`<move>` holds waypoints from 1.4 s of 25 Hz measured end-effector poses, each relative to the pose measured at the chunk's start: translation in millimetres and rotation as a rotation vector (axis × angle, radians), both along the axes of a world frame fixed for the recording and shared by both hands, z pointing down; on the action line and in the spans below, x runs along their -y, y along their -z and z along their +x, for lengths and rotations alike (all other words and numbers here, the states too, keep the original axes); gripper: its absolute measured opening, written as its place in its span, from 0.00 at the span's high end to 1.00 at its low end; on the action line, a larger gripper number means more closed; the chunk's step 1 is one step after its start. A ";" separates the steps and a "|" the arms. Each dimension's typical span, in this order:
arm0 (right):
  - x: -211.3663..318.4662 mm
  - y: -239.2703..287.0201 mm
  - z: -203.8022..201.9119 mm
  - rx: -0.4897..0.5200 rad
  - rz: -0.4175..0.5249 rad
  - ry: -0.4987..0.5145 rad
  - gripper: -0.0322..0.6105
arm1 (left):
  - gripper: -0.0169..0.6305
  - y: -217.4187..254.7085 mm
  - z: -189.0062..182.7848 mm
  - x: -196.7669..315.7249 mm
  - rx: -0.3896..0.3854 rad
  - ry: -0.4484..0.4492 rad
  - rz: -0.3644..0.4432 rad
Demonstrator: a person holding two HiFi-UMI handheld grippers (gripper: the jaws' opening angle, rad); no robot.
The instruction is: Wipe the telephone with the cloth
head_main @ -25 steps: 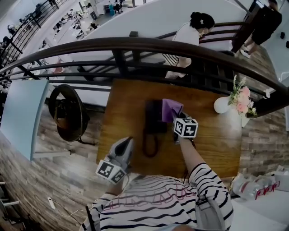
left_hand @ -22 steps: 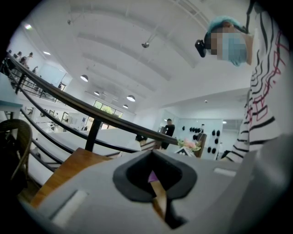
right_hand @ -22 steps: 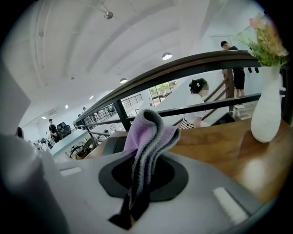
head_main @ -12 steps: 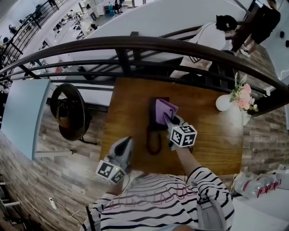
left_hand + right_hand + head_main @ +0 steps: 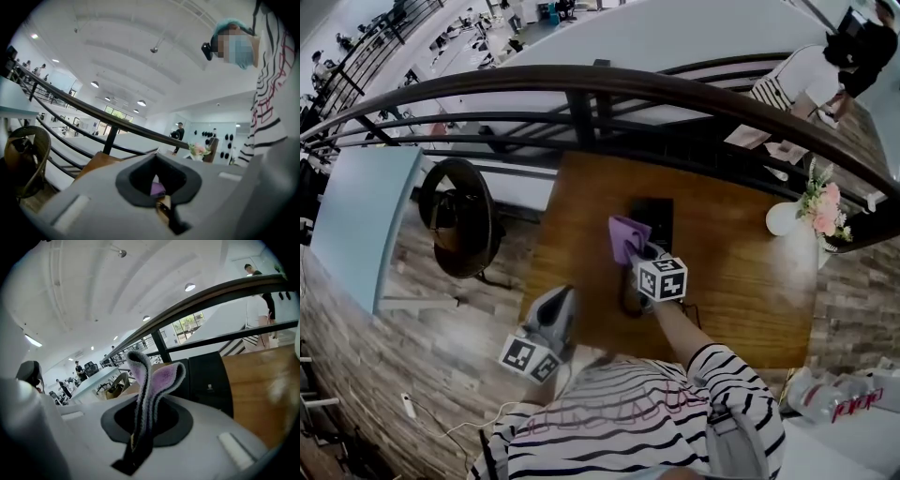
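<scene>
The purple cloth (image 5: 625, 234) is clamped in the right tool (image 5: 640, 251) over the black telephone (image 5: 655, 216) on the bench (image 5: 741, 272); the left tool (image 5: 562, 298) is seen closed, empty.

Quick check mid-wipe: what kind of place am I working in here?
Probably a mezzanine overlooking an open office: a curved dark railing beyond the wooden table, desks with people below, and a vase of flowers.
</scene>
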State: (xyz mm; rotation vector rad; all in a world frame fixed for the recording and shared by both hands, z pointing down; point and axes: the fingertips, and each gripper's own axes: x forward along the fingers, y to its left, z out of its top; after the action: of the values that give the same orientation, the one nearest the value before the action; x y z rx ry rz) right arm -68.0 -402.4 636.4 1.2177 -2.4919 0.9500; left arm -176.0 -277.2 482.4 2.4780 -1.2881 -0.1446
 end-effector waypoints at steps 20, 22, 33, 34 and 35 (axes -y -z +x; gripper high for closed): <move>10.1 -25.0 159.9 -0.187 -0.063 -0.263 0.89 | 0.97 -2.8 60.5 15.8 -0.031 -0.168 0.002; 5.9 -20.2 159.7 -0.173 -0.057 -0.270 0.89 | 0.97 -2.3 61.2 14.5 -0.032 -0.171 0.003; -25.0 36.7 60.9 0.019 0.076 -0.118 0.89 | 0.97 0.1 33.4 -1.1 -0.035 -0.121 0.011; -29.6 37.0 47.4 0.031 0.073 -0.093 0.89 | 0.97 0.5 29.8 -3.3 -0.034 -0.115 0.011; -33.8 35.8 34.1 0.039 0.068 -0.067 0.89 | 0.97 0.9 25.8 -5.4 -0.032 -0.107 0.010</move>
State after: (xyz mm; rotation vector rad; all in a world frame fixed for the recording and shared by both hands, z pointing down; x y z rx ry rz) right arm -33.9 -368.6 600.6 1.3239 -2.5470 0.9207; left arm -150.2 -271.8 481.5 2.5360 -1.1413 -0.1635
